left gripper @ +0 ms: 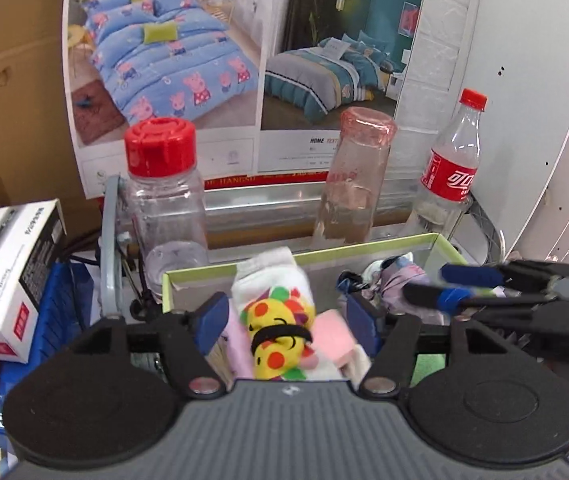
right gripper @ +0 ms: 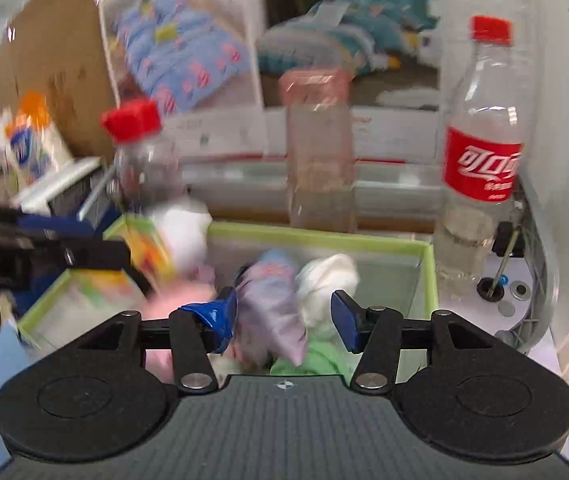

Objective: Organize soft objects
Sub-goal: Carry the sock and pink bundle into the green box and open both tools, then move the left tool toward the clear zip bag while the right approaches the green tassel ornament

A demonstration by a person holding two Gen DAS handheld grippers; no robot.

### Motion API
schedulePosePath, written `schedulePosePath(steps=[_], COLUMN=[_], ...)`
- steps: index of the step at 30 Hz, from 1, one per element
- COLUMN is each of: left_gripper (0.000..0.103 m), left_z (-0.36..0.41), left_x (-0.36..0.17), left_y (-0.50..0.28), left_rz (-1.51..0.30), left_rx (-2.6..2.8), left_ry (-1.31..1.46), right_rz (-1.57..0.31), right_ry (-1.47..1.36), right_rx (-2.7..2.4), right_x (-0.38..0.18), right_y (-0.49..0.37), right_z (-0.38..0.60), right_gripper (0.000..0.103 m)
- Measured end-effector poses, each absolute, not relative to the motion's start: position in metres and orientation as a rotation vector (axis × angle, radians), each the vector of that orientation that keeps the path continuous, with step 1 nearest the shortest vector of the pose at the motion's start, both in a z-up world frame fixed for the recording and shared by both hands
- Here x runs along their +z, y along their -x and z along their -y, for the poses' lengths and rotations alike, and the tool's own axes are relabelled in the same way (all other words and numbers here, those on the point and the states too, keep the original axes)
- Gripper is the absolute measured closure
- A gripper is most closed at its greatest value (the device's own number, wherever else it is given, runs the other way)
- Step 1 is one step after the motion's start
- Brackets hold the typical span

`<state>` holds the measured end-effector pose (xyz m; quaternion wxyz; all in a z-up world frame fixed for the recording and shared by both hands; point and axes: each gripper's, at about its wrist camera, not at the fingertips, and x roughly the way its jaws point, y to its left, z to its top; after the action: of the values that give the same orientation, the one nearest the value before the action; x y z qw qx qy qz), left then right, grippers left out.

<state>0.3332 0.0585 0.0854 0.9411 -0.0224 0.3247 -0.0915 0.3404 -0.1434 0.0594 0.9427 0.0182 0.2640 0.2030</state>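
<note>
Hovering over a green-rimmed box (left gripper: 364, 245), the left gripper (left gripper: 288, 322) has its blue pads apart; the jaws are partly open, with daylight on both sides of the sock bundle beneath them. Nothing is gripped. That bundle, a white sock with a yellow cartoon print (left gripper: 274, 312) tied by a black band, lies inside the box, toward its left side, next to a pale pink folded piece (left gripper: 334, 334).

The right gripper (right gripper: 284, 316) is likewise partly open above the same box (right gripper: 324, 238). A lilac rolled sock (right gripper: 274, 304) sits between its pads; whether the left pad touches the sock is unclear because of motion blur, and the right pad stands clear of it. No grip is evident. A white bundle (right gripper: 326, 284) lies just right of the lilac one, with green fabric (right gripper: 312, 358) below it. In the left wrist view the right gripper (left gripper: 436, 286) enters from the right, over the right part of the box.

Behind the box stand three containers: a clear jar with a red lid (left gripper: 164, 196), a pink-capped bottle (left gripper: 354, 176) and a cola bottle with a red label (left gripper: 450, 168). A bedding poster (left gripper: 244, 60) covers the back wall. A white carton (left gripper: 8, 280) rests at left.
</note>
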Motion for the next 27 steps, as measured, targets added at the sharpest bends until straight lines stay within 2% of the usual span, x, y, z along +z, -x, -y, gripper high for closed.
schedulePosePath(steps=[4, 10, 27], left_gripper=[0.037, 0.035, 0.032], left_z=[-0.07, -0.085, -0.088], left_x=[0.086, 0.095, 0.06], left_y=[-0.32, -0.27, -0.158], left_rz=[-0.652, -0.614, -0.686], left_rx=[-0.165, -0.154, -0.084], left_ry=[0.083, 0.082, 0.061], right_rz=[-0.439, -0.422, -0.506], right_ry=[-0.046, -0.03, -0.196], right_rx=[0.364, 0.376, 0.285], right_x=[0.066, 0.06, 0.018], right_y=[-0.315, -0.273, -0.166], right_z=[0.163, 0.18, 0.228], right_gripper=[0.059, 0.057, 0.053])
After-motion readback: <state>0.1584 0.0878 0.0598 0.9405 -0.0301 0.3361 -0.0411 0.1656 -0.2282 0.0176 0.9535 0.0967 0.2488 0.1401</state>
